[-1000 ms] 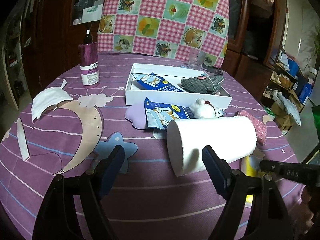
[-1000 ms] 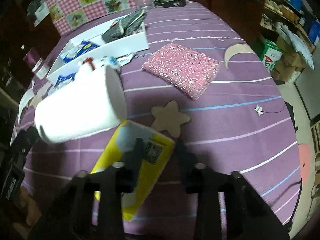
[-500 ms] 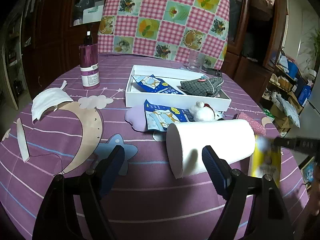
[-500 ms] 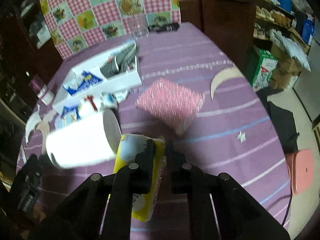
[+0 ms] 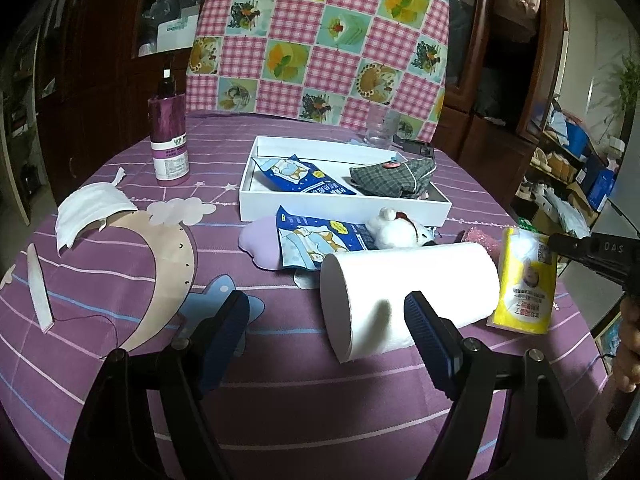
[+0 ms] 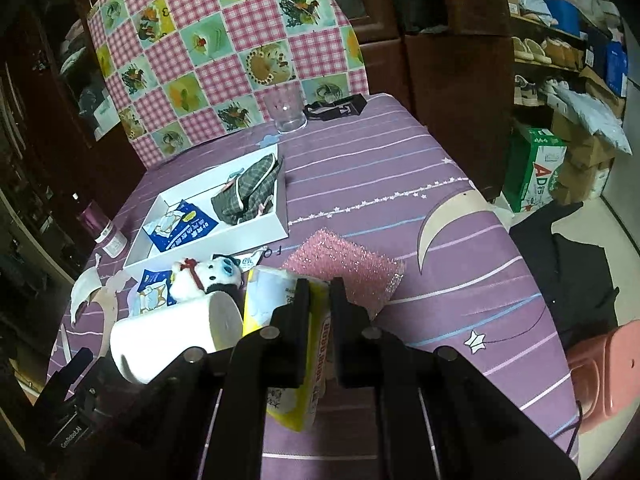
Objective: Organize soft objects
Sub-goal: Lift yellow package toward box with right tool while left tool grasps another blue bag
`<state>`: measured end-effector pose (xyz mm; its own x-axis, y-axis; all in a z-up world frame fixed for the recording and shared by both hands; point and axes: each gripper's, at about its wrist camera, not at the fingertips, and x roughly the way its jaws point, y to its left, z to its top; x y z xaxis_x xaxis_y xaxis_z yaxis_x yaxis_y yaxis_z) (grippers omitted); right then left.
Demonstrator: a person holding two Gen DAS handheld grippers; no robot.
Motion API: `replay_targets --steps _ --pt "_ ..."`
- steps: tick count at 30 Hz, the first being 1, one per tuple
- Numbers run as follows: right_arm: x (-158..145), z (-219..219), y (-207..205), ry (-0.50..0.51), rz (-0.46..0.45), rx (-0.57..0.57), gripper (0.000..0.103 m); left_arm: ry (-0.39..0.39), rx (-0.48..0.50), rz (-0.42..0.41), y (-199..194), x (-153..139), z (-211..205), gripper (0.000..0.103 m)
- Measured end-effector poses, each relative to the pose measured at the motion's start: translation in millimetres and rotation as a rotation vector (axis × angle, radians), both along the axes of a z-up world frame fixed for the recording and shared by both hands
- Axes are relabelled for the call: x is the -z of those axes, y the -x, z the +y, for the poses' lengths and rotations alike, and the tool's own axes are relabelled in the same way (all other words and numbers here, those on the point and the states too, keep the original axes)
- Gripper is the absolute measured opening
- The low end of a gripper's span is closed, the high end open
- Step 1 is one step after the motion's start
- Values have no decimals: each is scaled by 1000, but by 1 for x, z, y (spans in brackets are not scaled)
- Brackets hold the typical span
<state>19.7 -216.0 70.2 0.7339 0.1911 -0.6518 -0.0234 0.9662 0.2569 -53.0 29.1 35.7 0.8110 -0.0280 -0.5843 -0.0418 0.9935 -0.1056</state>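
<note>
On the round surface (image 5: pixel 304 392) under a purple striped cloth, the right claw (image 6: pixel 320 308) has just closed and now pinches a yellow tissue pack (image 6: pixel 280 312), lifted beside the white paper roll (image 5: pixel 408 292). The left claw (image 5: pixel 326 320) hangs spread before that roll, touching nothing. Beyond lie a plush toy (image 5: pixel 396 230), a pink sponge (image 6: pixel 344 268) and the white tray (image 5: pixel 344 204) holding a plaid pouch (image 5: pixel 392 178).

Dark wooden cabinets (image 5: pixel 496 80), checkered chair cover (image 5: pixel 320 36)
</note>
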Motion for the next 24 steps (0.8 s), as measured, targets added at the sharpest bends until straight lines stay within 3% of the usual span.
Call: replay_targets --steps 24 --pt "-57 20 -4 43 -50 -49 10 -98 33 4 -21 -51 -24 80"
